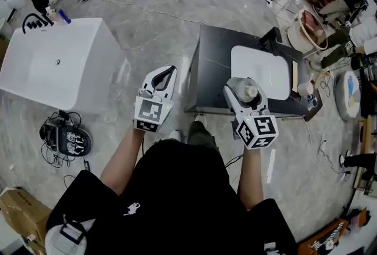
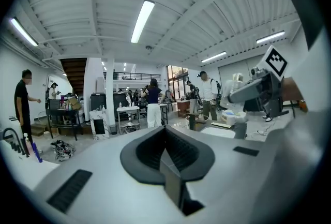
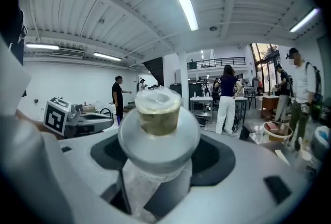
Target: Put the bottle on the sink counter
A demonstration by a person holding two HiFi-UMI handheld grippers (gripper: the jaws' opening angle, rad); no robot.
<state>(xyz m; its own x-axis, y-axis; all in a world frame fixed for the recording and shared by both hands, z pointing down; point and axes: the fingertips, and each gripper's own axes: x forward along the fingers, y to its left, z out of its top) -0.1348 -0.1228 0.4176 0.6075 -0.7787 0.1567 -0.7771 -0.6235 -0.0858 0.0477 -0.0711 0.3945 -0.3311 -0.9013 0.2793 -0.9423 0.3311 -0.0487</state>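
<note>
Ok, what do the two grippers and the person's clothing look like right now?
Both the left gripper and right gripper are white shells with dark grey ribbed jaw pads, each carrying a cube of black-and-white square markers. The person wears a black short-sleeved shirt.

One bottle (image 3: 158, 114), two grippers (left gripper (image 1: 166, 76), right gripper (image 1: 240, 98)), one dark counter (image 1: 213, 65) at one o'clock, one white tub (image 1: 65, 62) at ten o'clock.

bottle (image 3: 158, 137) base hidden in tongs, sink counter (image 1: 213, 65) — partly covered
</note>
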